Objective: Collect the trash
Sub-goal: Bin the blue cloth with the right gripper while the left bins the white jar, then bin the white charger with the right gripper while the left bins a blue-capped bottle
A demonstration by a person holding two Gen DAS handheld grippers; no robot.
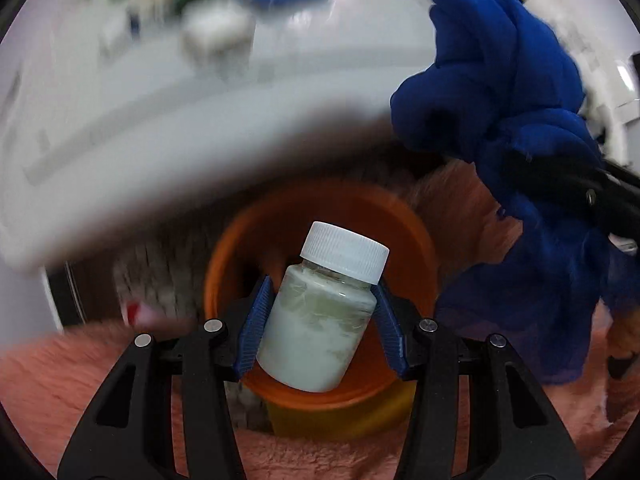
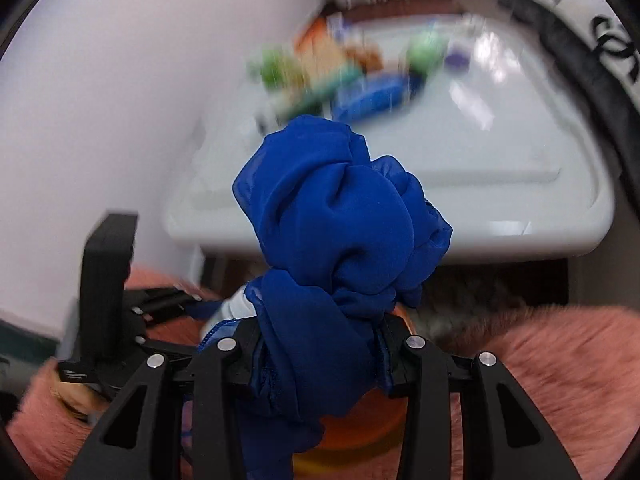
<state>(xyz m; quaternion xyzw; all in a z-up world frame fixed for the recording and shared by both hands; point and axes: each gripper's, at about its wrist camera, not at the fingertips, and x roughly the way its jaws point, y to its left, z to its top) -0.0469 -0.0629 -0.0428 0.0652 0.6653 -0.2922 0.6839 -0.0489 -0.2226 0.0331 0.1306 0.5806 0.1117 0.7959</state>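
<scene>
1. Left gripper (image 1: 320,316): jaws part-closed, clamped on one white-capped bottle (image 1: 320,312), held over one orange bin (image 1: 416,240).
2. Right gripper (image 2: 320,356): jaws narrowed, pinching one bunched blue cloth (image 2: 332,220).
3. Beyond: one white table (image 2: 500,168), its clutter blurred beyond counting.

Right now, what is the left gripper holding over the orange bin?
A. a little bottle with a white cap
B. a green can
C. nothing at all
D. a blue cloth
A. In the left wrist view, the left gripper has its blue pads pressed on both sides of a small bottle with a white cap, right above the orange bin.
</scene>
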